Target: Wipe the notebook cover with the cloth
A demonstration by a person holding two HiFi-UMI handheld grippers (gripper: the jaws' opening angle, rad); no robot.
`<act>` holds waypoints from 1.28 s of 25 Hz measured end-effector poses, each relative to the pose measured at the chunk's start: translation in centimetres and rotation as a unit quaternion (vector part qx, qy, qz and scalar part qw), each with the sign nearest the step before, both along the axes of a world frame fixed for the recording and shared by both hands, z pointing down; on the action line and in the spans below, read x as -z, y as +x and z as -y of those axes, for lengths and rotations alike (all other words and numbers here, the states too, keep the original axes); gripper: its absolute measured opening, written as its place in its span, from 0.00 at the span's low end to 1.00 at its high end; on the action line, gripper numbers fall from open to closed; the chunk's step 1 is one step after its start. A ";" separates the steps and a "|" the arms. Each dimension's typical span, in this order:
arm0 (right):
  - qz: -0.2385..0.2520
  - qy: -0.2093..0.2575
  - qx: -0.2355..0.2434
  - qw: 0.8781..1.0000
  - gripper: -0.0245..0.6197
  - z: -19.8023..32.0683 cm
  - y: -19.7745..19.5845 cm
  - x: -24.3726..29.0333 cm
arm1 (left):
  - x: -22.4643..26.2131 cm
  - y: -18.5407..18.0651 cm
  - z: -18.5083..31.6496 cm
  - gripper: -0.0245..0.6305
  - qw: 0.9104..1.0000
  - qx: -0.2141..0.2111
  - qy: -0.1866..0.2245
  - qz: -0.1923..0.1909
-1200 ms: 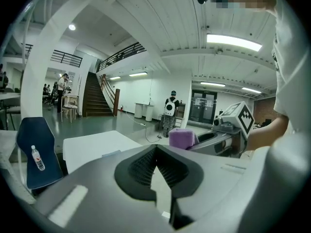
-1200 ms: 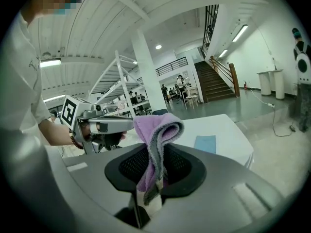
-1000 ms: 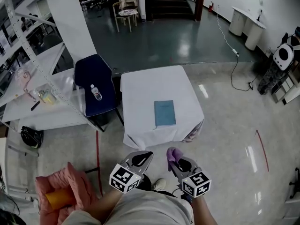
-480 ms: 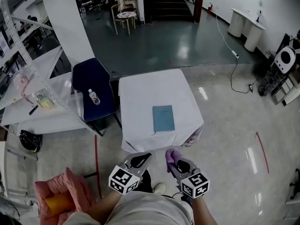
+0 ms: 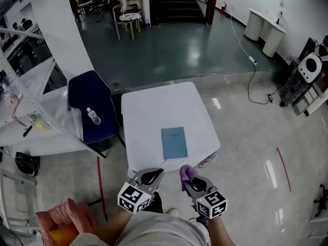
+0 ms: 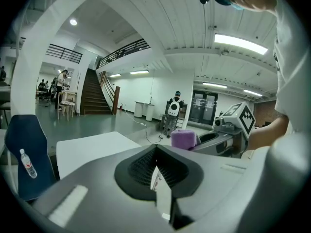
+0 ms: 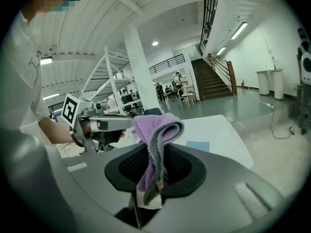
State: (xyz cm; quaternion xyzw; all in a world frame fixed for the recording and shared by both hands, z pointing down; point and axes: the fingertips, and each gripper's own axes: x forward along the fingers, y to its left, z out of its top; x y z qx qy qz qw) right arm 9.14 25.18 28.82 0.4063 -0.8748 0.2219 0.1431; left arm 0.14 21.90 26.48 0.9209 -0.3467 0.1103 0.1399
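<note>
Nearer now, the notebook (image 5: 174, 143) waits unwiped; my right gripper (image 5: 191, 181) pinches the cloth (image 5: 186, 172), left gripper (image 5: 151, 176) closed on nothing.

Notebook (image 5: 174, 143) lies on table (image 5: 154, 106), chair (image 5: 84, 94) left of it.

Bright, even indoor light falls from long white ceiling strip lamps (image 6: 240, 42). Glare patches streak the glossy pale floor (image 5: 269, 170) at the head view's right. Both gripper views bulge fisheye-wise, black-cornered, their nearest foreground soft.
</note>
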 end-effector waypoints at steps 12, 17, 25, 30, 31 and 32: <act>-0.005 0.009 -0.027 1.000 0.20 11.7 -1.9 1.1 | 1.3 -1.7 11.9 0.04 1.000 -0.022 0.010 -0.006; -0.004 0.010 -0.040 0.999 0.20 15.5 -3.4 0.7 | 1.1 -3.5 15.8 0.04 0.999 -0.032 0.012 -0.005; 0.002 0.014 -0.058 0.998 0.20 18.6 -4.7 0.6 | 0.8 -4.6 18.9 0.04 0.999 -0.046 0.014 -0.005; -0.004 0.016 -0.061 0.998 0.20 19.6 -4.8 0.8 | 0.4 -5.1 19.5 0.04 0.999 -0.044 0.005 -0.005; -0.004 0.016 -0.060 0.998 0.20 19.7 -4.8 0.8 | 0.4 -5.0 19.6 0.04 0.999 -0.043 0.004 -0.005; -0.002 0.016 -0.058 0.998 0.20 19.9 -4.8 0.8 | 0.4 -5.0 19.7 0.04 0.999 -0.043 0.005 -0.006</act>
